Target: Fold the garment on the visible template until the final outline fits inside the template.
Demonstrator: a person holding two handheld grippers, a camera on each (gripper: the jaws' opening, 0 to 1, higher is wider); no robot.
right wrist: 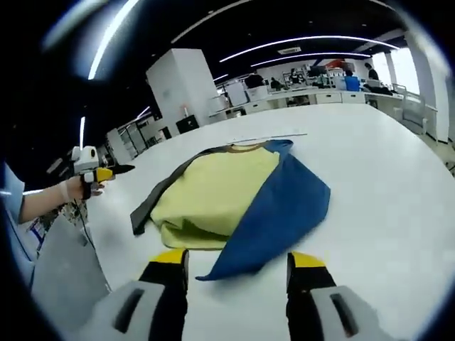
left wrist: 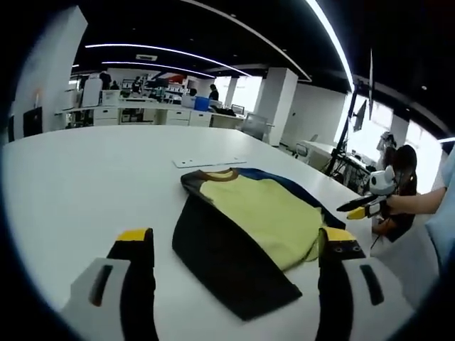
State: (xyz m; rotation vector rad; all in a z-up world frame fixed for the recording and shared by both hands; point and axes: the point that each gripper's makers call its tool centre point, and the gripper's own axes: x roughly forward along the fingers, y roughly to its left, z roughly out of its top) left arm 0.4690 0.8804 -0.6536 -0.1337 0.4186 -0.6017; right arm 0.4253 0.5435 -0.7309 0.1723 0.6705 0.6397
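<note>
A garment lies flat on the white table, with a yellow body, a black side panel and a blue edge. My left gripper stands open just short of the black side, nothing between its fingers. The right gripper, held by a hand, hovers at the garment's far right edge. In the right gripper view the yellow body shows with the blue sleeve folded over it. My right gripper is open in front of the blue tip. The left gripper hangs at the left, away from the cloth.
A thin white strip lies on the table just beyond the collar, also seen as a pale strip. Desks, pillars and people stand far behind. The table's edge runs close by the person's sleeve.
</note>
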